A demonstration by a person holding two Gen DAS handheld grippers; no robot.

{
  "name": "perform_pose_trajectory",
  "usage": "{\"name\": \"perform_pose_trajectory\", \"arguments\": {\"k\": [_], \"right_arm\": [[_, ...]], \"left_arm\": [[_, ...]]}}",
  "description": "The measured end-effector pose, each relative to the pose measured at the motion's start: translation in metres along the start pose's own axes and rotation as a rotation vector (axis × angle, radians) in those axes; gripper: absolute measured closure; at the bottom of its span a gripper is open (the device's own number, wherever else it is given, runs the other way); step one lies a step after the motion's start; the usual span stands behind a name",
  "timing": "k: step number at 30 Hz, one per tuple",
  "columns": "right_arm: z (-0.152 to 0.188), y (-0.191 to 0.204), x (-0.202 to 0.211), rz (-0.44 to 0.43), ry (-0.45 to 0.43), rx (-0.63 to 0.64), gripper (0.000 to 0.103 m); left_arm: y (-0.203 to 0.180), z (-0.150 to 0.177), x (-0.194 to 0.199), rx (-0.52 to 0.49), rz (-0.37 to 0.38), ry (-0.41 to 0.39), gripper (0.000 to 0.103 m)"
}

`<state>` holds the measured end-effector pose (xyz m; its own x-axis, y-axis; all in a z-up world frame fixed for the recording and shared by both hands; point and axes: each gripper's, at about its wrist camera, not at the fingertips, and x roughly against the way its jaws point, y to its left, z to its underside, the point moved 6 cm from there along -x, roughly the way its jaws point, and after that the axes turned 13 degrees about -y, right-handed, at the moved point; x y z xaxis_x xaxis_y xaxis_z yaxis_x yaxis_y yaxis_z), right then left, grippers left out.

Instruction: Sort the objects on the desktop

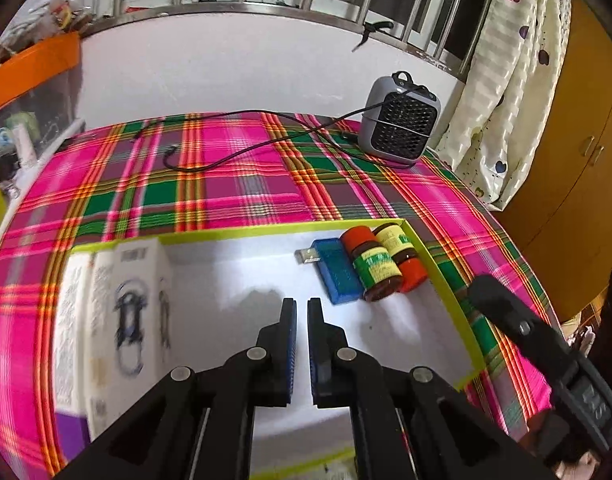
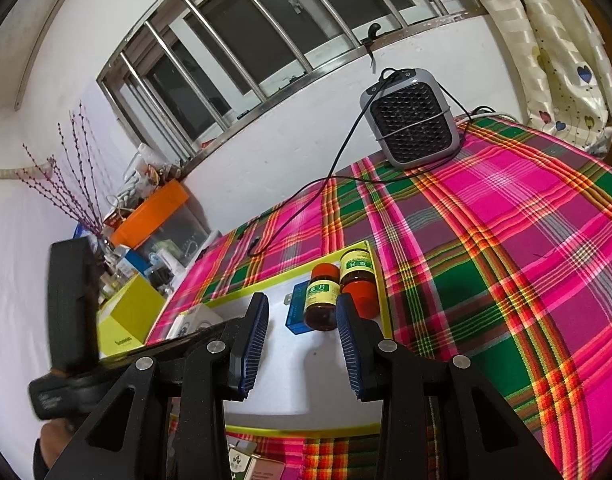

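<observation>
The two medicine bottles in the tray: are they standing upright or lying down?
Lying down. Both medicine bottles rest on their sides, side by side, in the tray, their orange caps pointing opposite ways.

A shallow white tray (image 1: 446, 280) with lime-green rim holds, at its two o'clock corner, a blue USB gadget (image 1: 338, 276) and two amber orange-capped bottles (image 1: 376, 268) lying side by side, touching, plus a white printed box (image 1: 118, 312) at nine o'clock.

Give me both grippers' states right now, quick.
Left gripper: closed, holding nothing, above the tray.
Right gripper: open, holding nothing.
</observation>
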<state>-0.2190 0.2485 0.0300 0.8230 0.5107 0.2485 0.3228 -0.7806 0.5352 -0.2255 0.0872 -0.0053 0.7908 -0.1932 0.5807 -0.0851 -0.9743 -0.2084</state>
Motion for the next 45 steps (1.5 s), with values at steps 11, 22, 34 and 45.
{"name": "perform_pose_trajectory", "arguments": {"k": [11, 22, 34, 45], "right_arm": [[0.006, 0.008, -0.004, -0.010, 0.026, 0.042, 0.066], [0.015, 0.019, -0.004, -0.028, 0.020, 0.069, 0.066], [0.018, 0.028, 0.002, -0.011, -0.009, 0.105, 0.065], [0.040, 0.036, 0.026, 0.055, 0.072, 0.196, 0.065]], "left_arm": [[0.005, 0.017, 0.036, -0.002, -0.029, -0.061, 0.098], [0.011, 0.024, 0.052, -0.026, -0.047, -0.131, 0.098], [0.007, 0.022, 0.066, -0.062, -0.055, -0.195, 0.097], [0.014, 0.016, 0.078, -0.062, -0.095, -0.250, 0.095]]}}
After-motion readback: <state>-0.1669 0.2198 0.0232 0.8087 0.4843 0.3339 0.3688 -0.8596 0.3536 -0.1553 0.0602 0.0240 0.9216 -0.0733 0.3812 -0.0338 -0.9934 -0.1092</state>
